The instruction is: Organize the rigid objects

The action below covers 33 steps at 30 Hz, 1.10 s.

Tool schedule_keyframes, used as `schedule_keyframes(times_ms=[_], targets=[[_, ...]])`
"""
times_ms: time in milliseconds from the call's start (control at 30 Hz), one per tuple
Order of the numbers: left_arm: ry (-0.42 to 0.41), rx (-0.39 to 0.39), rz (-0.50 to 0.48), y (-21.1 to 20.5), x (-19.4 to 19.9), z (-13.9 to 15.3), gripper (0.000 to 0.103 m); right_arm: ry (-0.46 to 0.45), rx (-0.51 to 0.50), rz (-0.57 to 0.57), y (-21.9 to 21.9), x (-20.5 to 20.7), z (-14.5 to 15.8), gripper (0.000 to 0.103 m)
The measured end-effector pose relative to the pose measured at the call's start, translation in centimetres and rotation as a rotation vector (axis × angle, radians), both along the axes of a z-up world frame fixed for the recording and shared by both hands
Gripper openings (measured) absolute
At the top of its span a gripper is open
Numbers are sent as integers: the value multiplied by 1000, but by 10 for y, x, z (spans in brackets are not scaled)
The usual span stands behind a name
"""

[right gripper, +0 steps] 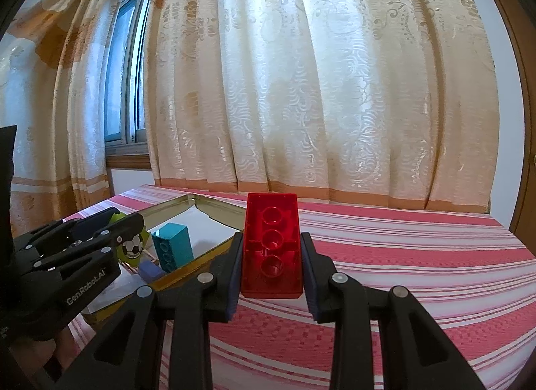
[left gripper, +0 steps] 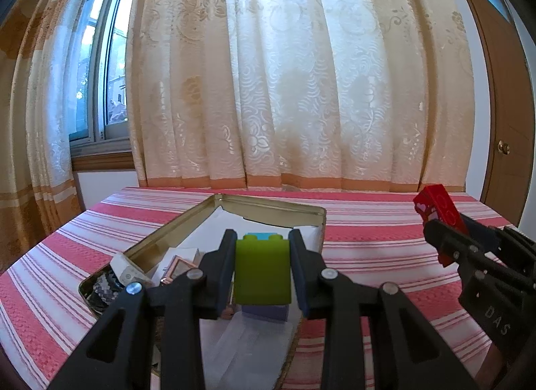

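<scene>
My left gripper (left gripper: 263,239) is shut on a green toy brick (left gripper: 261,269), held over an open gold tin tray (left gripper: 268,208). In the right wrist view the same green brick (right gripper: 132,247) shows a football picture on its side, inside the left gripper (right gripper: 125,225). Behind it in the tin, a teal brick (right gripper: 174,246) stands upright with a small purple block (right gripper: 150,271) beside it. My right gripper (right gripper: 272,237) is shut on a red brick (right gripper: 272,249), studs toward the camera, above the striped cloth right of the tin. The left wrist view shows the red brick (left gripper: 437,207) at far right.
A red and white striped cloth (right gripper: 418,256) covers the table. The tin also holds white paper (left gripper: 301,234), a white box (left gripper: 125,269), a dark bracelet (left gripper: 104,287) and a pink-framed item (left gripper: 179,267). Curtains (left gripper: 301,88) hang behind the table; a wooden door (left gripper: 509,142) is at right.
</scene>
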<state>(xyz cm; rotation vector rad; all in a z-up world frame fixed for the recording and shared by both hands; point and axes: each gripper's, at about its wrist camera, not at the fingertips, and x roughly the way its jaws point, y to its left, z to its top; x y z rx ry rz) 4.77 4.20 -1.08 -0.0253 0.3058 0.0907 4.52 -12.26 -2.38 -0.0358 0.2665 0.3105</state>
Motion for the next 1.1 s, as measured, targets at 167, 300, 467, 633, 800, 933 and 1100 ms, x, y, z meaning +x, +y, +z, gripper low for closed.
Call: schedule_keyframes(times_ms=[167, 300, 467, 633, 800, 933, 1100], targets=[[0, 2, 7, 4, -1, 0, 30, 1, 0, 13, 6, -1, 0, 34], [-2, 1, 16, 8, -1, 0, 30, 0, -2, 21, 10, -1, 0, 34], [-5, -1, 30, 14, -2, 0, 30, 1, -3, 31, 15, -1, 0, 34], [-12, 1, 43, 19, -4, 0, 30, 2, -4, 41, 20, -1, 0, 34], [-13, -2, 57, 25, -3, 0, 30, 3, -3, 54, 26, -1, 0, 34], [-15, -4, 65, 30, -4, 1, 30, 4, -2, 62, 29, -1, 0, 34], [-18, -10, 76, 36, -5, 0, 30, 7, -3, 70, 34, -1, 0, 34]])
